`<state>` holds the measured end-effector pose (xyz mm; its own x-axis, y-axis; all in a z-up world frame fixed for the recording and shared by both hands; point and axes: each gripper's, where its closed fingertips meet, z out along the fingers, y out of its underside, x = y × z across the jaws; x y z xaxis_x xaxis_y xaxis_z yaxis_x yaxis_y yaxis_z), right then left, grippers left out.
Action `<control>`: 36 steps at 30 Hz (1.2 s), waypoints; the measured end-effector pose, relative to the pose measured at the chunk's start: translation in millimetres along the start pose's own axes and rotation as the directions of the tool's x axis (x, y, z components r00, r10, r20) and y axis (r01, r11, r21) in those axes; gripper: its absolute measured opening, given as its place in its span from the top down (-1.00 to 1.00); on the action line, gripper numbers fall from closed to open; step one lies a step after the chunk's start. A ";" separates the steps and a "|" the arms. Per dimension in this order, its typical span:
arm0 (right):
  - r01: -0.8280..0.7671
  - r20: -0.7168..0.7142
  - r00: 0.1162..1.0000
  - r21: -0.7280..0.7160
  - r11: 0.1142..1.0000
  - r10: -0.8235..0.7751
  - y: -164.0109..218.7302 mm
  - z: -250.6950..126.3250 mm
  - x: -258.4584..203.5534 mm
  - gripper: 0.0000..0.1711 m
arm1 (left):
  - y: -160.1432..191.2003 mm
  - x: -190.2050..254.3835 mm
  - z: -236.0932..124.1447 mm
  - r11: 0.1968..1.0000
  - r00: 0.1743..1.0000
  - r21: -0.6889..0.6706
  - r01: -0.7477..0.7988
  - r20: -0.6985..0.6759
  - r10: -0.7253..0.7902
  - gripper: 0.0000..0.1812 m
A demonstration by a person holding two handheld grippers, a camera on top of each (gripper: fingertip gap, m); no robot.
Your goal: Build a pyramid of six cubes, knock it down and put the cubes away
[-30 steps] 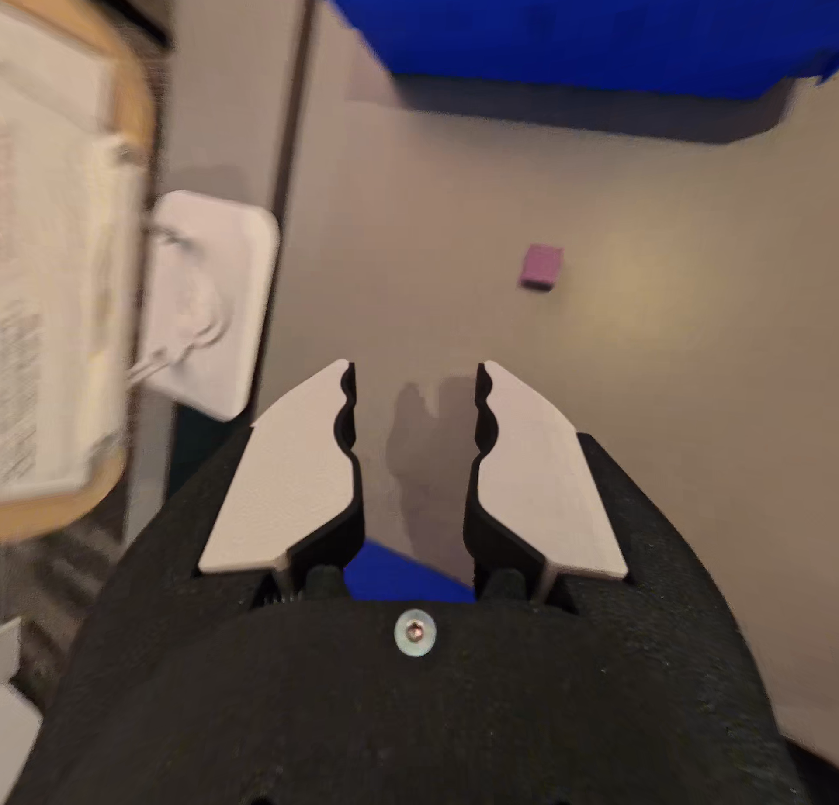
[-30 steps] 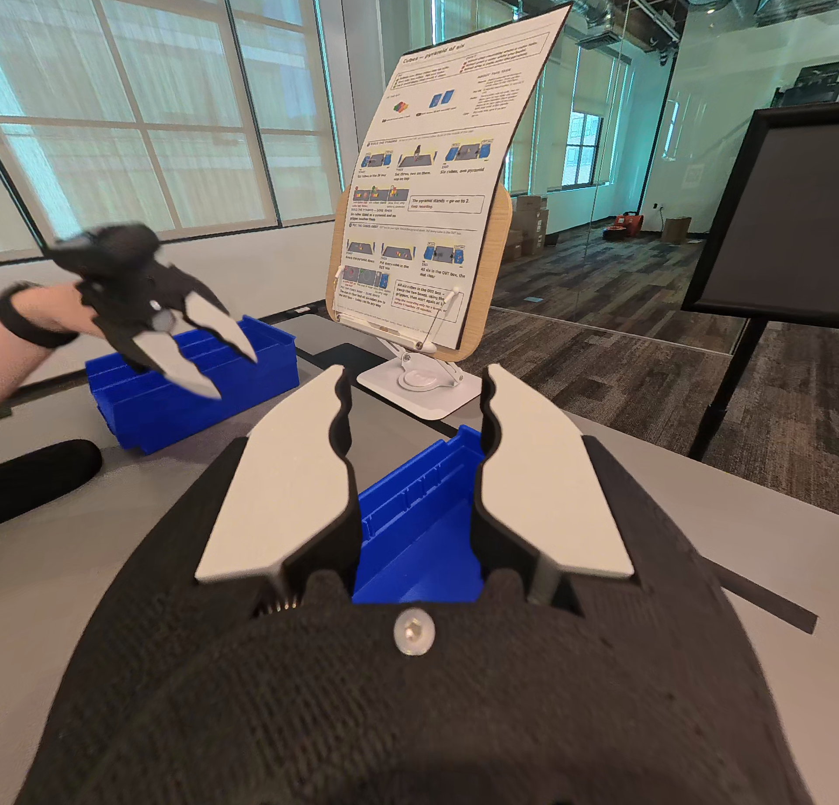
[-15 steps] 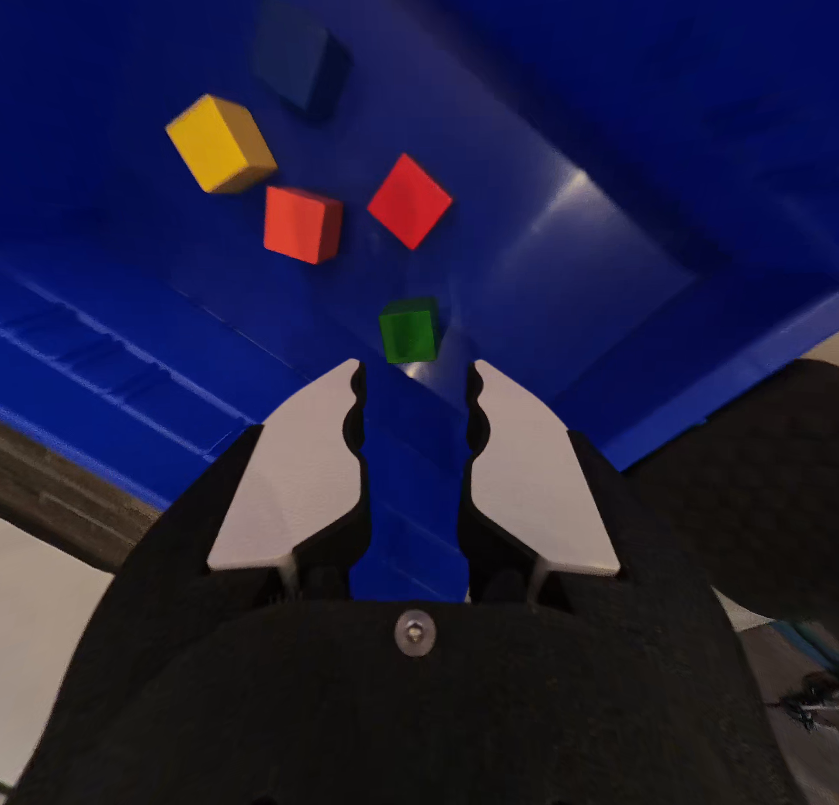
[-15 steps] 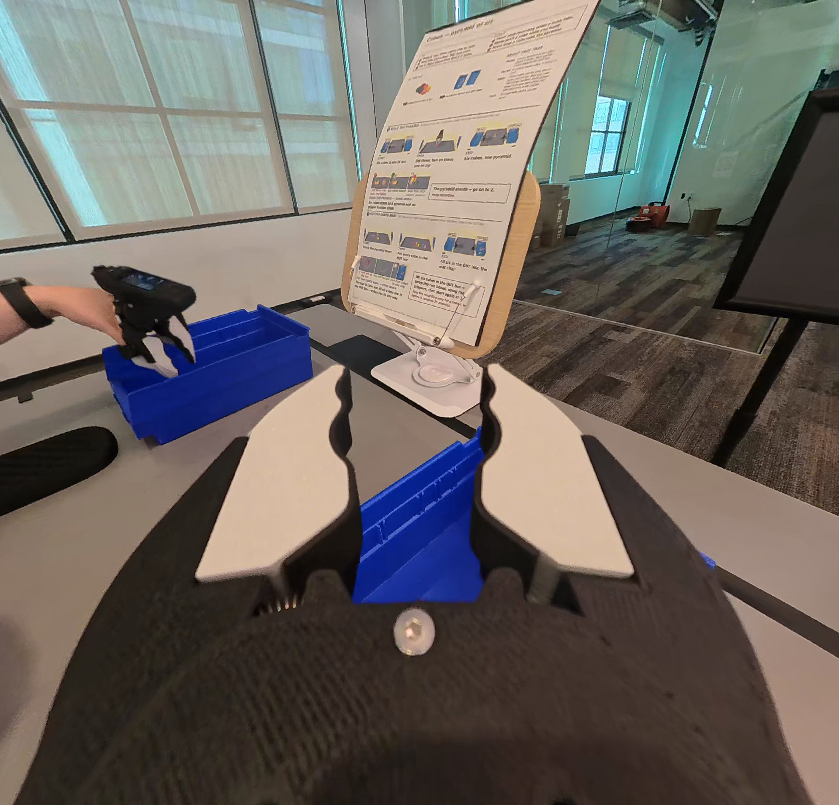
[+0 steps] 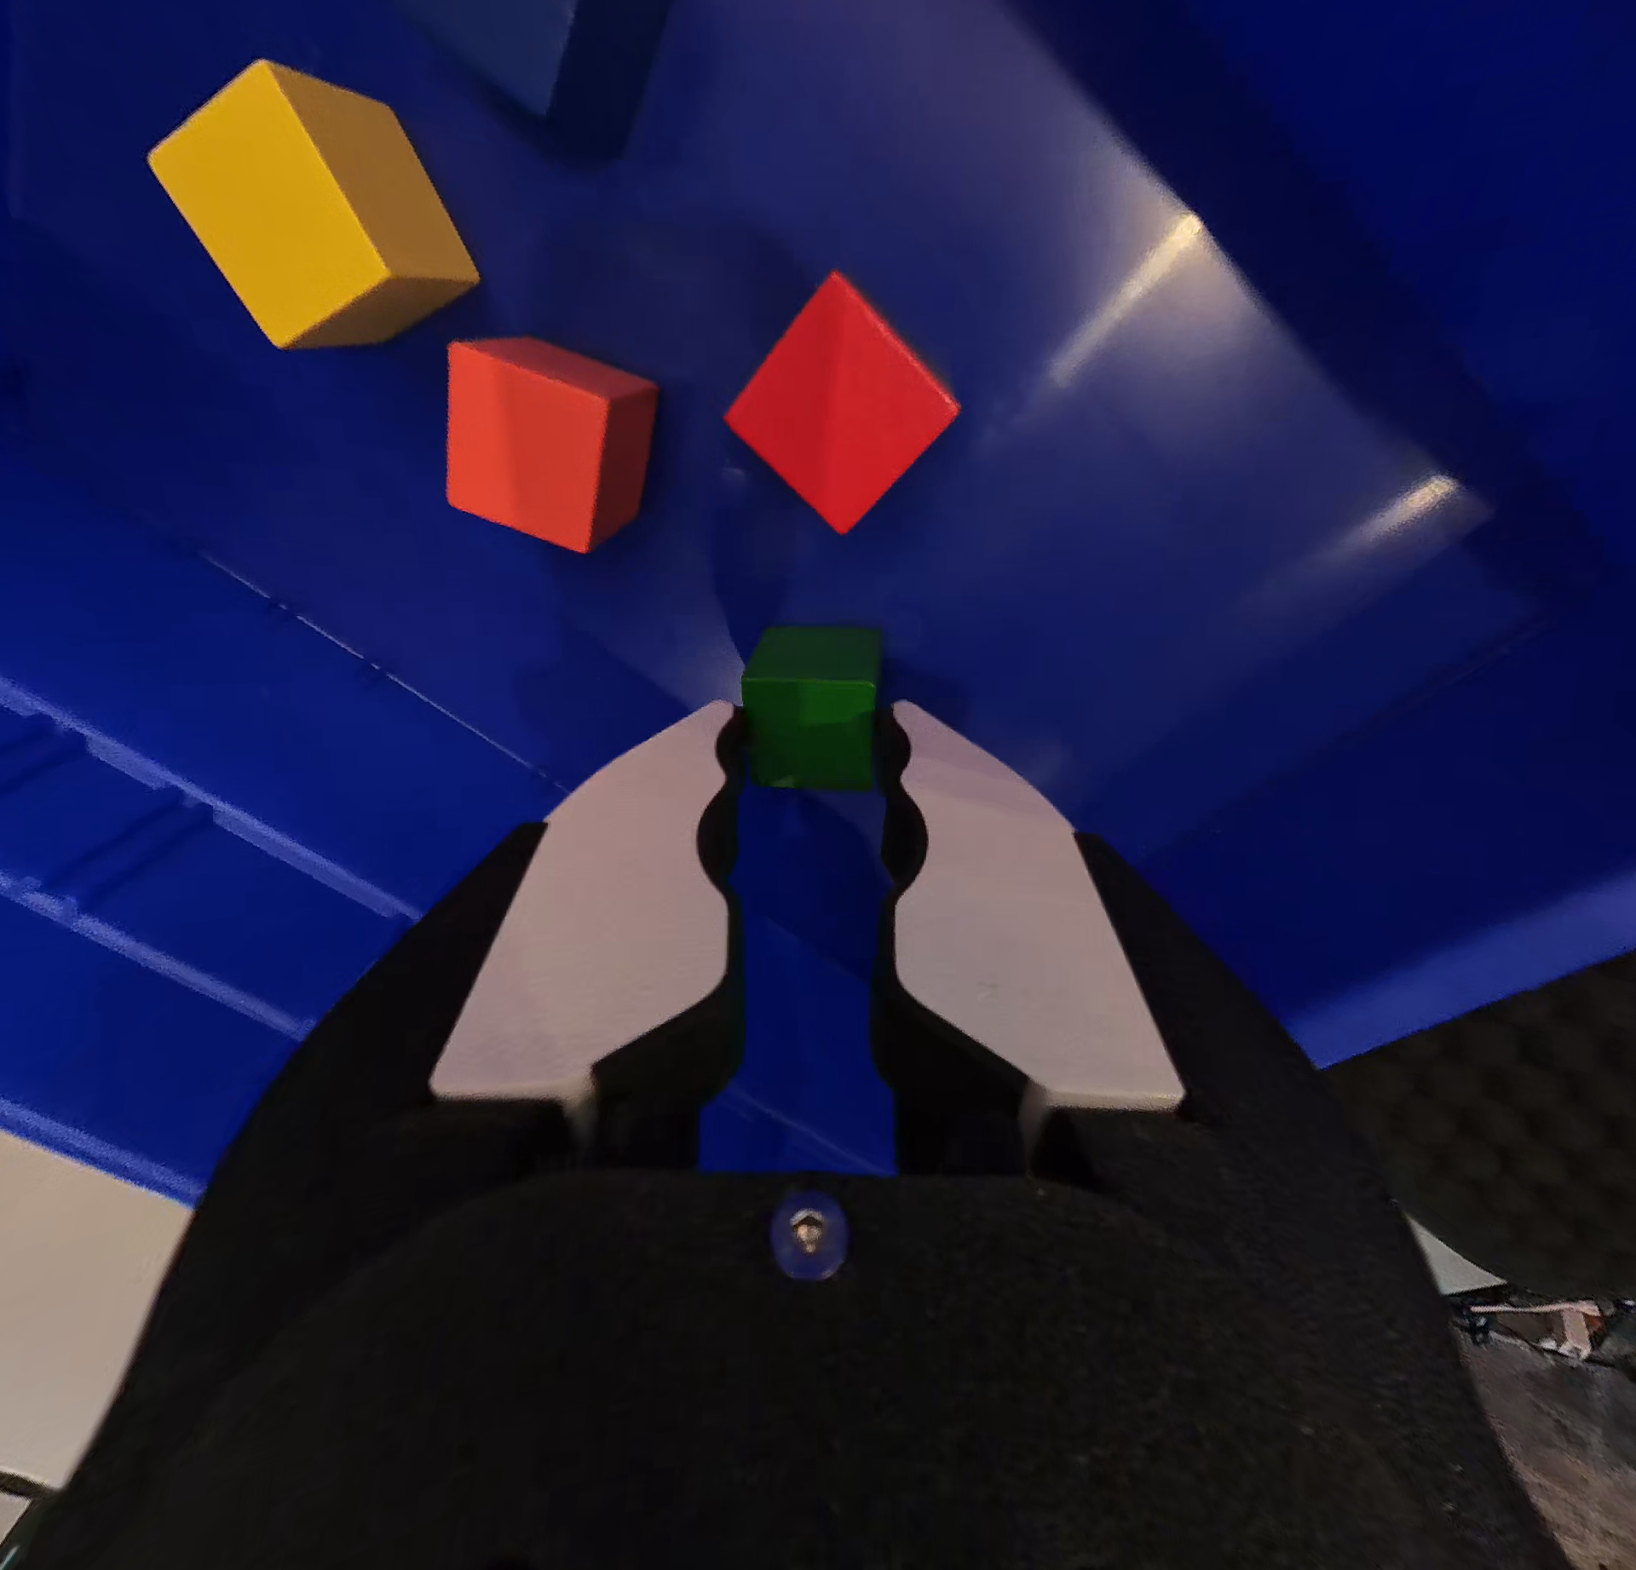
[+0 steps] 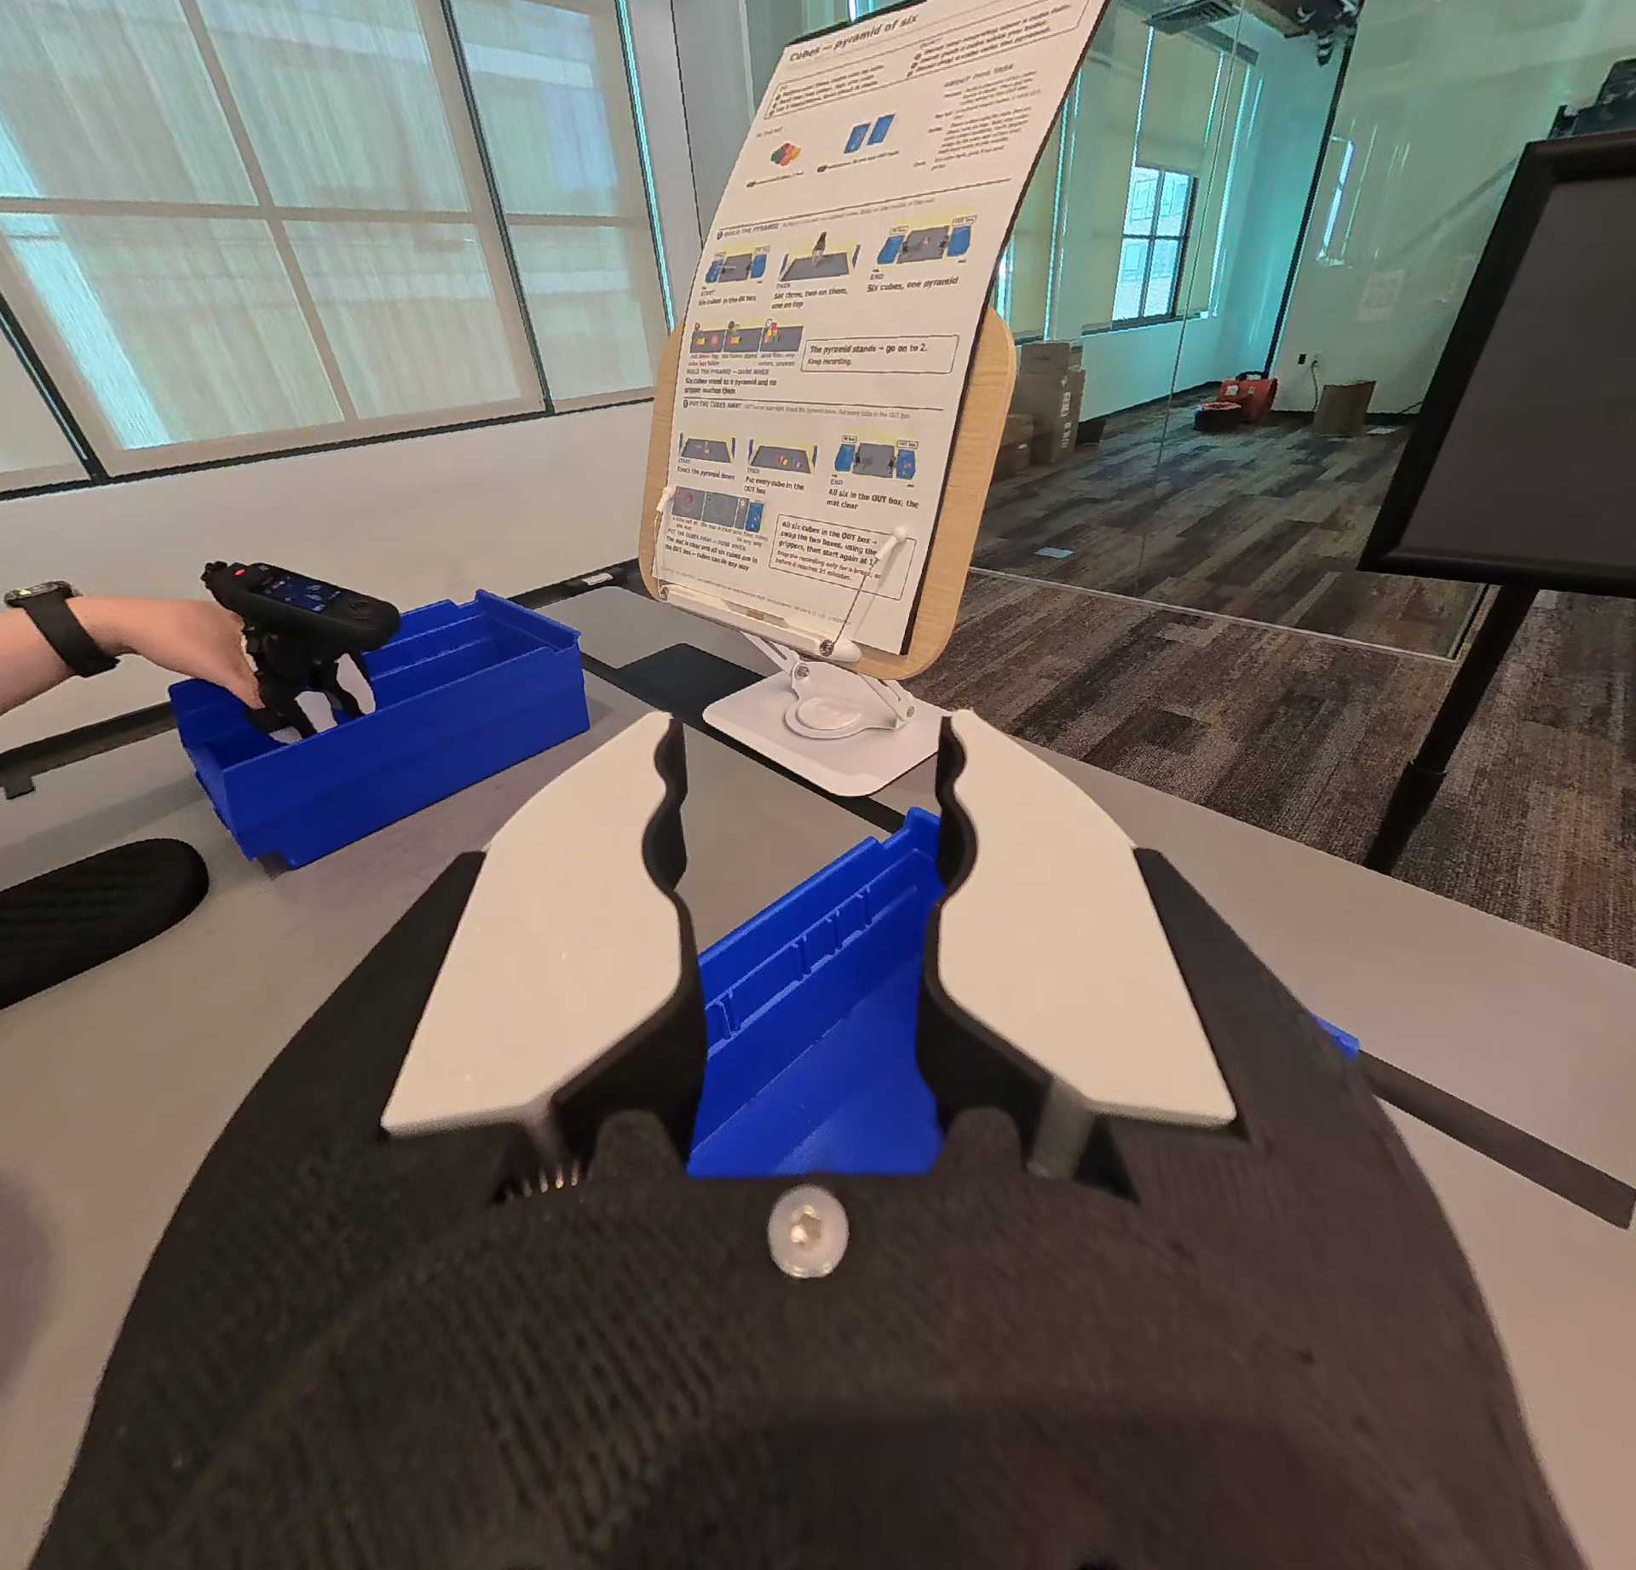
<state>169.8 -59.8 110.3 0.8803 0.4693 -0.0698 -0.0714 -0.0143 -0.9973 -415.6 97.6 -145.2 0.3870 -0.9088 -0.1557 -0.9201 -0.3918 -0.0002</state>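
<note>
In the left wrist view my left gripper (image 5: 813,718) reaches down into a blue bin (image 5: 1239,554). Its fingertips press on both sides of a green cube (image 5: 810,687) on the bin floor. A red cube (image 5: 841,399), an orange cube (image 5: 540,439), a yellow cube (image 5: 310,200) and a dark blue cube (image 5: 531,14) lie beyond it in the same bin. The right wrist view shows the left gripper (image 6: 319,704) inside the far blue bin (image 6: 425,731). My right gripper (image 6: 810,749) is open and empty, held above a second blue bin (image 6: 814,996).
An instruction sheet on a wooden stand (image 6: 841,377) with a white base stands at the back of the grey table (image 6: 266,952). A black pad (image 6: 88,908) lies at the left. A black board on a stand (image 6: 1523,377) is off the table's right edge. There is about 65 centimetres between the tips of the two grippers.
My left gripper swung from over the table into the blue bin, came down on the green cube and narrowed its jaws around it. My right gripper stayed open and nearly still.
</note>
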 end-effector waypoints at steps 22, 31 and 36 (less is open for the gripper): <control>0.027 0.008 1.000 -0.031 0.999 -0.027 2.8 4.0 -5.8 0.36 | -227.1 183.6 -128.1 0.751 0.826 0.351 -0.560 0.162 0.540 0.70; 0.001 0.015 1.000 0.002 1.000 -0.001 -0.9 -4.7 -0.3 0.36 | -265.8 220.7 -43.9 0.776 0.794 0.188 -0.601 0.038 0.606 0.70; -0.006 0.023 1.000 -0.004 1.000 0.006 0.2 -4.4 2.2 0.36 | -271.1 227.0 -36.1 0.763 0.776 0.166 -0.625 0.028 0.630 0.70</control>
<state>173.7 -62.7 109.8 0.8690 0.4891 -0.0753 -0.0748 -0.0206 -0.9970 -76.2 -7.7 -144.8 -0.2808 -0.9481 -0.1489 -0.9537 0.2930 -0.0672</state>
